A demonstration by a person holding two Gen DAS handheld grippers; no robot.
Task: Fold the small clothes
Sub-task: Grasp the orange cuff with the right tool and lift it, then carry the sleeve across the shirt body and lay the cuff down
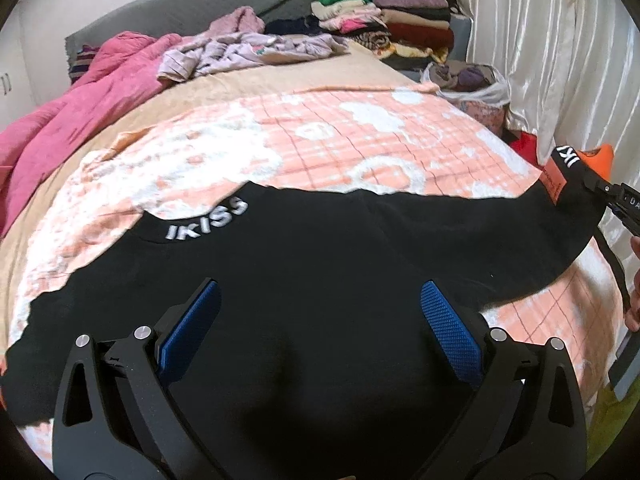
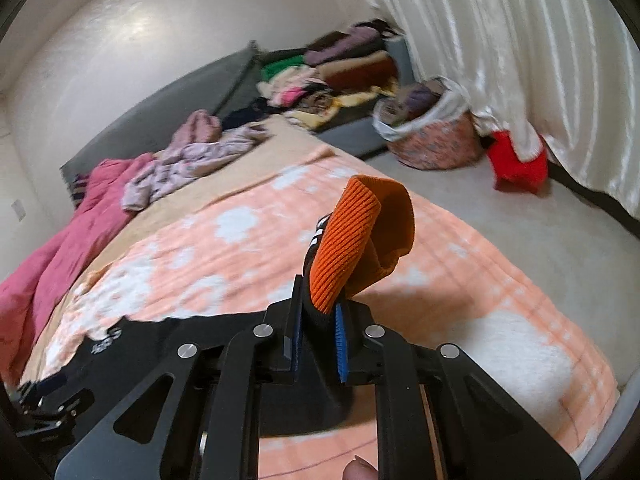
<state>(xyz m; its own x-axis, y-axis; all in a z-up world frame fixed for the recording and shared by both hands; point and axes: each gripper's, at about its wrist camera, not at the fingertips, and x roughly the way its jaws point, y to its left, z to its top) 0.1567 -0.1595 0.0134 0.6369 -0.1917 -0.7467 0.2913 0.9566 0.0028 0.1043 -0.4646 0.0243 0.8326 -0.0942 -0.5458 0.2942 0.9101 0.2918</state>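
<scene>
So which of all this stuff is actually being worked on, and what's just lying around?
In use:
- black top, spread on the bed
- its orange cuff, pinched in the right gripper
- left gripper, open above the top

Lying about:
- pink blanket
- lilac clothes
- folded stack
- basket
- red cloth

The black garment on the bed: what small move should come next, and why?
Probably carry the right gripper, shut on the orange cuff, inward over the black garment's body. The sleeve is lifted and stretched to the side, while the left gripper hangs open above the spread body, so the sleeve looks ready to fold in.
</scene>
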